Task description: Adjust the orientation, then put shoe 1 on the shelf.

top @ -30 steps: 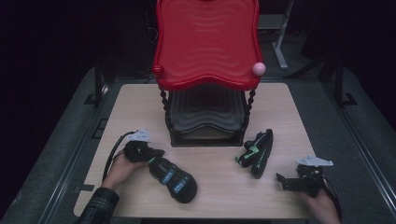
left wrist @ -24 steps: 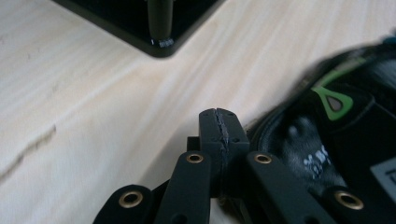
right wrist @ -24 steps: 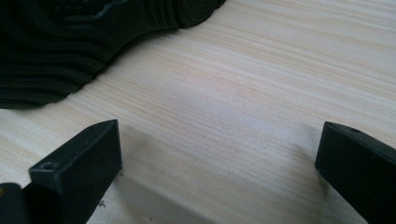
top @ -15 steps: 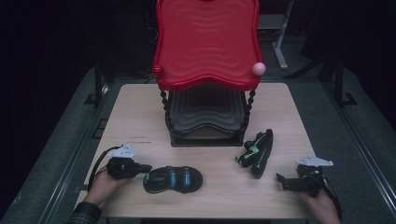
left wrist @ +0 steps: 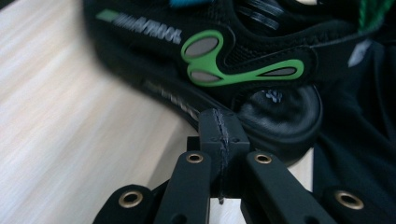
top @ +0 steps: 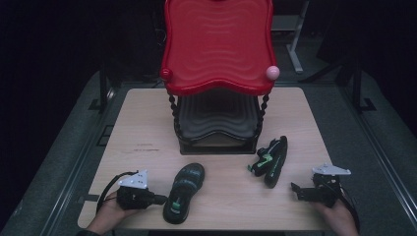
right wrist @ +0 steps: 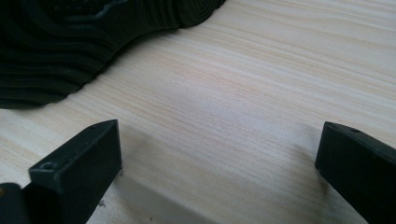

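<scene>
A black sandal with green marks lies flat on the wooden table, toe toward the rack. My left gripper sits at its heel near the front edge. In the left gripper view its jaws are pressed together with nothing between them, and their tip meets the sole edge of the sandal. A second black sandal lies on its side to the right. My right gripper rests near the front right, open and empty, with that sandal's ridged sole ahead of it.
A red wavy tray tops a two-tier rack at mid-table, with a black tray beneath it. The rack stands just behind both sandals. Dark floor surrounds the table.
My left gripper has drawn back toward the front edge, and the left sandal has swung round from pointing right to pointing at the rack. The right gripper has not moved.
</scene>
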